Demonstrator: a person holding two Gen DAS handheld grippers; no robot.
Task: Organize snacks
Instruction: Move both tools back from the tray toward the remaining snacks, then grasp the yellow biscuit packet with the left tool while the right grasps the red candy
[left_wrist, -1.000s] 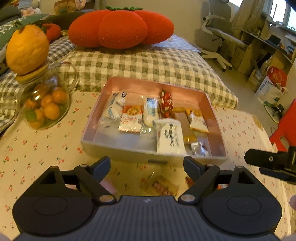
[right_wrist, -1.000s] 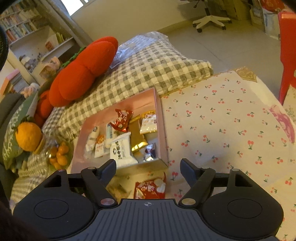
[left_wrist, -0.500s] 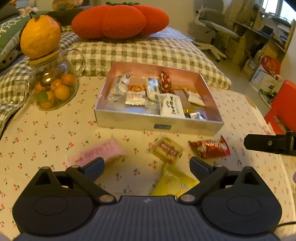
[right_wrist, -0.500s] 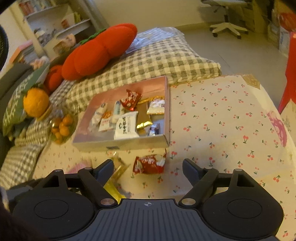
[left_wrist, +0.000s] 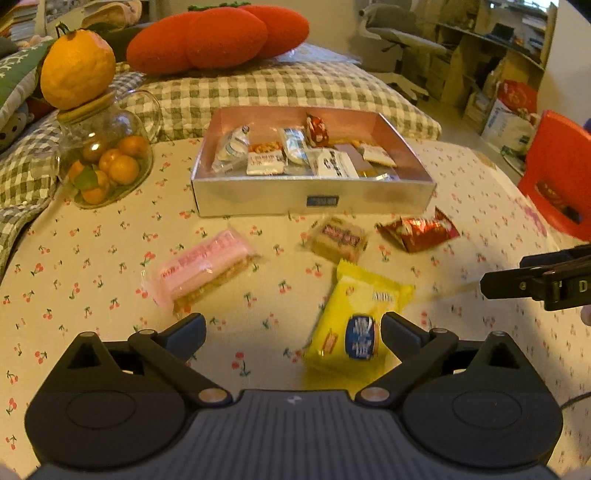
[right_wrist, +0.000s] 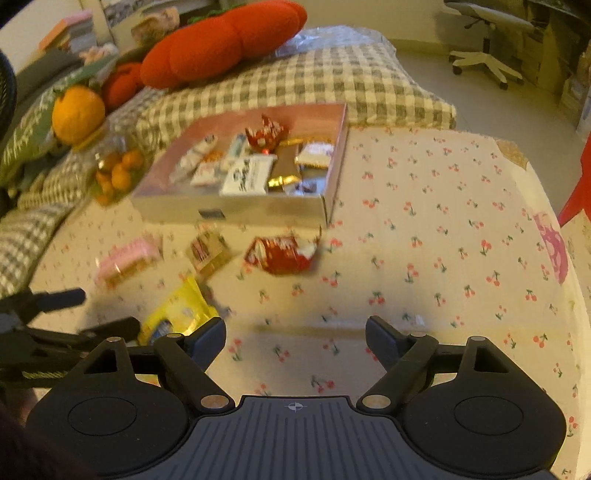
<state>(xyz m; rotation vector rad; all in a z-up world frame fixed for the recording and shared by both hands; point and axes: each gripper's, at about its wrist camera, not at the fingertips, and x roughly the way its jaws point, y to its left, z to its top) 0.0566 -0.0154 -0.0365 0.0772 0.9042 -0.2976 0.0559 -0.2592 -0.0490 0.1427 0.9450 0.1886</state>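
A pink box (left_wrist: 258, 201) with several snack packs in it stands on the cherry-print cloth. In front of it lie a pink wafer pack (left_wrist: 203, 267), a small brown bar (left_wrist: 338, 238), a red packet (left_wrist: 417, 230) and a yellow packet (left_wrist: 360, 314). My left gripper (left_wrist: 293, 328) is open above the cloth, and the yellow packet lies just inside its right finger, not gripped. My right gripper (right_wrist: 295, 332) is open over bare cloth, with the red packet (right_wrist: 282, 253) ahead of it. The box (right_wrist: 258, 210) lies beyond. One right finger (left_wrist: 535, 280) shows at the left view's edge.
A glass jar of small oranges (left_wrist: 103, 162) topped by a big orange (left_wrist: 75, 70) stands left of the box. A checked cushion (left_wrist: 280, 92) and a red plush cushion (left_wrist: 218, 35) lie behind. A red chair (left_wrist: 557, 173) stands off the table's right edge.
Both grippers have drawn back from the box and sunk a little. The loose packs on the cloth have come into view. Both pairs of jaws stand wider than before.
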